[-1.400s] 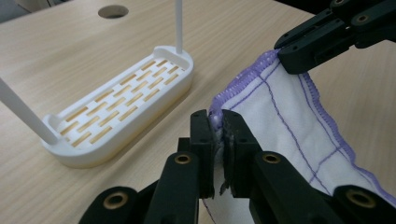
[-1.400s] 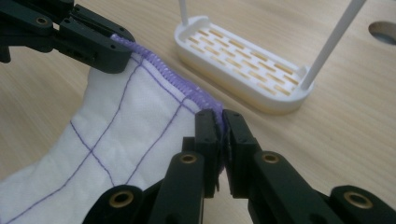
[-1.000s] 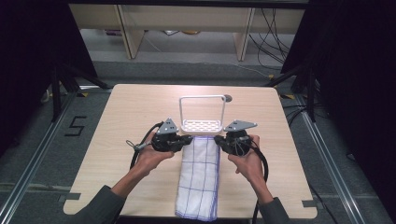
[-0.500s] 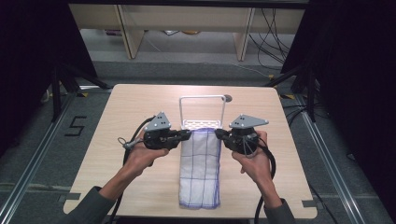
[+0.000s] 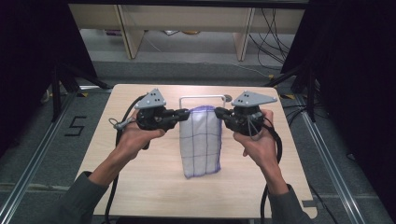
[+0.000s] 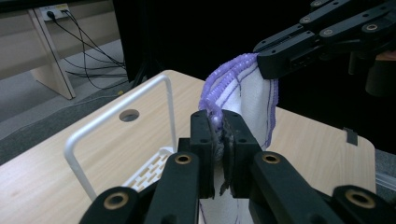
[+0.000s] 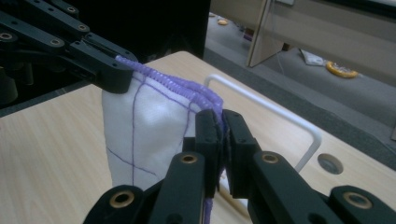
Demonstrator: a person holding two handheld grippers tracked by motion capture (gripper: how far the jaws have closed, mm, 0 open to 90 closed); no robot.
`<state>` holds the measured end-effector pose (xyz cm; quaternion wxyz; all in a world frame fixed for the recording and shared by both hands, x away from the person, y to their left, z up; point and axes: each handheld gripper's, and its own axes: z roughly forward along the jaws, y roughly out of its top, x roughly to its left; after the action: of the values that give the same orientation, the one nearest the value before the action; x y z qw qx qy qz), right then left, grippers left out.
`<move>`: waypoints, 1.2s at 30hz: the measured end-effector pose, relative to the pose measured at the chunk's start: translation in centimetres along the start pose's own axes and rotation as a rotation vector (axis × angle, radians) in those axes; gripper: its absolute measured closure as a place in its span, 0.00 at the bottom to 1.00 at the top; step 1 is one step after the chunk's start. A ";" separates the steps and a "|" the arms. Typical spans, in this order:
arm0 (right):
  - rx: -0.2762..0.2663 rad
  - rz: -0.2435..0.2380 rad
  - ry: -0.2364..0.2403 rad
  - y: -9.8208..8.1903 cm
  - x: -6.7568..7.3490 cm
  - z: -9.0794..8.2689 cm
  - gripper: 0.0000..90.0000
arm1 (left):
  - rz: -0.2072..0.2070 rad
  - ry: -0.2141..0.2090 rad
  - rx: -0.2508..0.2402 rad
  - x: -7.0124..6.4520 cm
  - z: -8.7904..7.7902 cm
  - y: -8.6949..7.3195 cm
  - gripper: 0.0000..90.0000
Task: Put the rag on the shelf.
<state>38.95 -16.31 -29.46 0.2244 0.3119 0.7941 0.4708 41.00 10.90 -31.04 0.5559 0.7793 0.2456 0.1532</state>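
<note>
A person stands at the near edge of a light wooden table (image 5: 140, 186) and holds a black two-jaw gripper in each hand. Between the two grippers hangs a white cloth (image 5: 201, 140) with thin purple grid lines and a purple stitched border. It is folded into a long strip and lifted above the middle of the table. Its top edge is stretched level between the grippers, and the rest hangs down toward the near edge. From the high view it is hard to tell whether the bottom end touches the wood.

The left gripper (image 5: 186, 113) is closed tight on the top left corner of the cloth. In the left gripper view its jaws press together on the purple border, with almost no gap.

The right gripper (image 5: 218, 112) is closed just as tight on the top right corner. The right gripper view shows its jaws pinching the border in the same way.

Behind the cloth, toward the far edge of the table, stands a white wire rack (image 5: 201, 98). It has an upright bar shaped like an upside-down U and a flat slotted base. The cloth hangs just in front of the rack.
</note>
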 end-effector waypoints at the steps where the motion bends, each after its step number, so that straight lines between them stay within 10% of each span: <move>1: -0.007 0.013 -0.011 0.3 -0.1 0.0 0.96 | 0.000 0.011 -0.002 0.3 -0.1 0.6 0.93; 16: -0.049 0.012 -0.069 6.3 -4.4 1.8 0.96 | -0.024 0.129 -0.052 4.0 1.4 5.8 0.93; 36: -0.055 0.124 -0.151 8.8 -10.0 7.2 0.96 | -0.146 0.226 -0.077 10.0 7.0 8.4 0.92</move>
<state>53.18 -15.87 -24.28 0.2626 0.3890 0.7407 0.4807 54.64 8.70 -25.77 0.5639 0.7150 0.3568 0.2085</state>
